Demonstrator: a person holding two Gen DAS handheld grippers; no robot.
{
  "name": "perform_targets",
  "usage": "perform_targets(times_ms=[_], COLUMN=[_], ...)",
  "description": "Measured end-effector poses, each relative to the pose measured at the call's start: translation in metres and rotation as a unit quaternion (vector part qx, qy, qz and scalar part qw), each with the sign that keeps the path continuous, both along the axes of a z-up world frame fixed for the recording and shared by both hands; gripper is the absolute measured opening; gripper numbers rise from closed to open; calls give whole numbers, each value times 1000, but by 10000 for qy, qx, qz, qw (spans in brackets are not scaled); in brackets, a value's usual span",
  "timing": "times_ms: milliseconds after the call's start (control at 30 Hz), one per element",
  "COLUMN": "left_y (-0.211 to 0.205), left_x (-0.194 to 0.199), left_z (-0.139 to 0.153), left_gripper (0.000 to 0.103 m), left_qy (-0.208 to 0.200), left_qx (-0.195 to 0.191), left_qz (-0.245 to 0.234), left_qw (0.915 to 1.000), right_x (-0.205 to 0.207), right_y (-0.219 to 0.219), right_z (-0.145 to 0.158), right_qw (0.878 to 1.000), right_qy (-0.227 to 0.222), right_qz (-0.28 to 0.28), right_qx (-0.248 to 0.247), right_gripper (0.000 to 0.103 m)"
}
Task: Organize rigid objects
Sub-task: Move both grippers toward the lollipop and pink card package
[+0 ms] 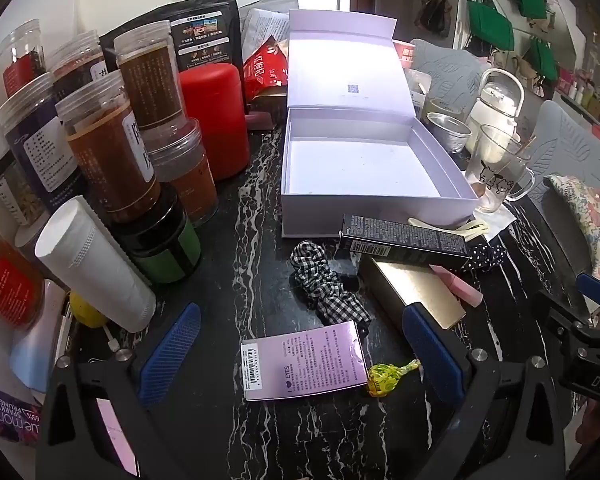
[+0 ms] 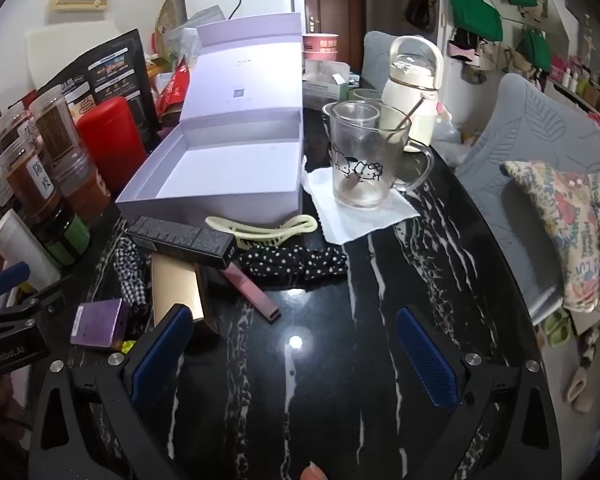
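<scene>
Hovering over a black marble table (image 2: 380, 280), both grippers are held tilted downward with their jaws spread wide and nothing between the blue pads. Between the fingers of the left gripper (image 1: 304, 356) a purple carton (image 1: 304, 364) is seen lying flat, with a yellow-green wrapped candy (image 1: 388, 374) just beside its right corner, close to the right pad. Ahead of that carton a checked scrunchie (image 1: 324, 280) is laid, and ahead and to the right a gold box (image 1: 412, 292) is placed, with a long black carton (image 1: 404, 240) resting across its far end and a pink stick-shaped box (image 1: 458, 284) just beyond it on the right. Farther ahead an open white box (image 1: 364, 204) is stood with its lid raised and its tray bare. To the left of the left gripper many jars (image 1: 112, 148) and a red canister (image 1: 216, 120) are crowded. Between the fingers of the right gripper (image 2: 296, 356) only bare tabletop is shown. Ahead of its left pad the gold box (image 2: 176, 288) and pink stick-shaped box (image 2: 252, 292) are found, with a polka-dot scrunchie (image 2: 296, 262) and a cream hair clip (image 2: 264, 228) beyond. Ahead and slightly right, 1 glass mug (image 2: 360, 160) is set on a white napkin (image 2: 360, 216).
</scene>
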State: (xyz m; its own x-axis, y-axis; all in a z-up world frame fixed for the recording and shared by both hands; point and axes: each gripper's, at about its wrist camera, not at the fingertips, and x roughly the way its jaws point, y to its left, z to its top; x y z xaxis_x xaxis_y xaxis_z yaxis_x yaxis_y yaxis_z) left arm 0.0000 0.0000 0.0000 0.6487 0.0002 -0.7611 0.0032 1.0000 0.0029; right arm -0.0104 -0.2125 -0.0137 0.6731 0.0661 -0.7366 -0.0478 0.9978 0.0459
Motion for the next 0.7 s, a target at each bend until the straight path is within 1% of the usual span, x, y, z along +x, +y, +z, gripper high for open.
perform_targets(times_ms=[300, 533, 700], left_y=[-7, 0, 2], left_x=[-1, -1, -4], left_z=[2, 0, 1], left_gripper=[103, 103, 103], left_qy=[18, 42, 4], left_qx=[10, -137, -116], left_qz=[-14, -99, -108], left_qw=[10000, 9998, 9999], right_x=[1, 2, -1], right_y=[-2, 0, -1], right_z=[-1, 2, -1], right_qw=[10000, 10000, 9999], right_qy=[6, -32, -70], right_qz=[-4, -11, 33], right_qx=[5, -5, 76], right_gripper=[103, 103, 103])
